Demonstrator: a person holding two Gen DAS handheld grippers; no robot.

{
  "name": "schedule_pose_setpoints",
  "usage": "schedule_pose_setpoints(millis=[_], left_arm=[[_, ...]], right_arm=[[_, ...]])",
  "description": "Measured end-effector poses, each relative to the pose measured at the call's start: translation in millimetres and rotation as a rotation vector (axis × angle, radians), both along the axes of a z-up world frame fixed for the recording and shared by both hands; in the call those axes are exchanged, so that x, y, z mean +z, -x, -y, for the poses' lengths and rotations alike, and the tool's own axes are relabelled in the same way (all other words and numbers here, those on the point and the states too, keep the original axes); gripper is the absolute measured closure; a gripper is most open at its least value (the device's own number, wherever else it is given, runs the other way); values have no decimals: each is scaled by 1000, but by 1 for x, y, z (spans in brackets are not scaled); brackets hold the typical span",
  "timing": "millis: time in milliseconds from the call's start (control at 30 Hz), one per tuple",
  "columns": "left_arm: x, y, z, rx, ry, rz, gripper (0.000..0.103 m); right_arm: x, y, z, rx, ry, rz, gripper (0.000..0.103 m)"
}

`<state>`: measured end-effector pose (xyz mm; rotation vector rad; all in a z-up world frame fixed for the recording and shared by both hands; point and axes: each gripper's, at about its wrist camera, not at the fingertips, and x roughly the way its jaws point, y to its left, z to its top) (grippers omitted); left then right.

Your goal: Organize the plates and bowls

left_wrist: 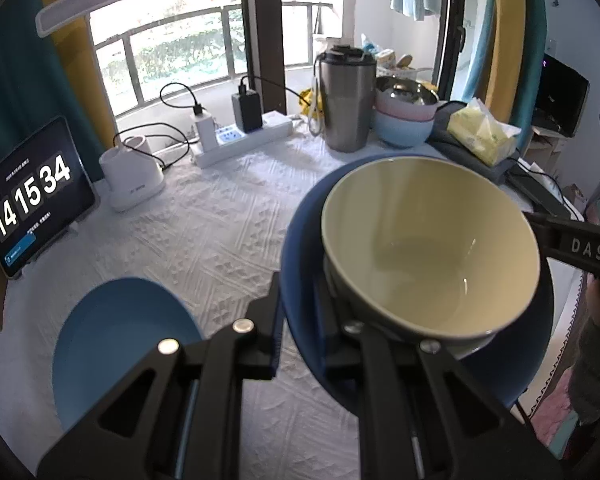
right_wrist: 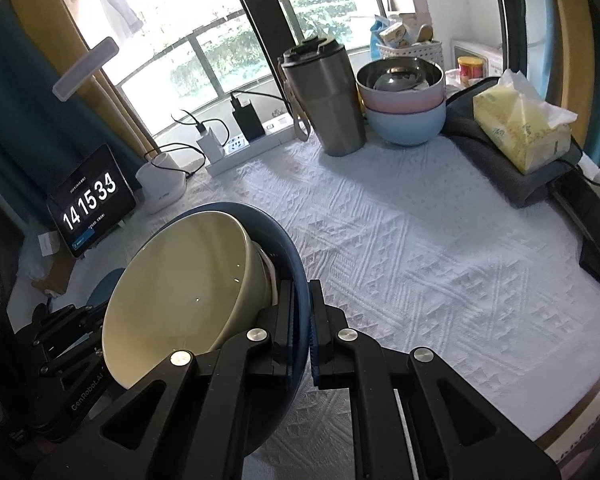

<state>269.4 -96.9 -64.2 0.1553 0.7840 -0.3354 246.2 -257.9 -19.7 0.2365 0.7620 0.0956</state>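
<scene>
Both my grippers are clamped on the same dark blue plate (left_wrist: pixel 300 280), 1 on each side, because a cream bowl (left_wrist: pixel 428 248) sits on it and a 1-sided pinch would let the load tip. My left gripper (left_wrist: pixel 298 320) has its jaws drawn narrow on the plate's rim nearest that camera. My right gripper (right_wrist: pixel 300 320) pinches the opposite rim just as tightly; from the left wrist view its black finger reaches in at the far right edge.

Plate and bowl appear to be off the white tablecloth (right_wrist: pixel 420 260), carried as 1 load. The bowl leans toward the left side in the right wrist view, so I judge level hands matter here.

A second, lighter blue plate (left_wrist: pixel 120 340) lies flat on the cloth near my left gripper. A likely landing spot, I judge, since like goes on like.

At the back, 2 pastel bowls (right_wrist: pixel 404 116) sit nested beside a steel tumbler (right_wrist: pixel 324 96), with a metal bowl in the upper 1. The cream bowl could join that stack.
</scene>
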Motion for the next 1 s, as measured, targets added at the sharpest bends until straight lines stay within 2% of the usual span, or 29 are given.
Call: schedule_pose_setpoints(millis=[600,1000], left_arm=[[32,13,-18,20,29,61,91],[41,19,-45,56,61,80,91]], right_arm=[[35,14,-19,11,18,53,94],[47,13,-45,45,39,66,94]])
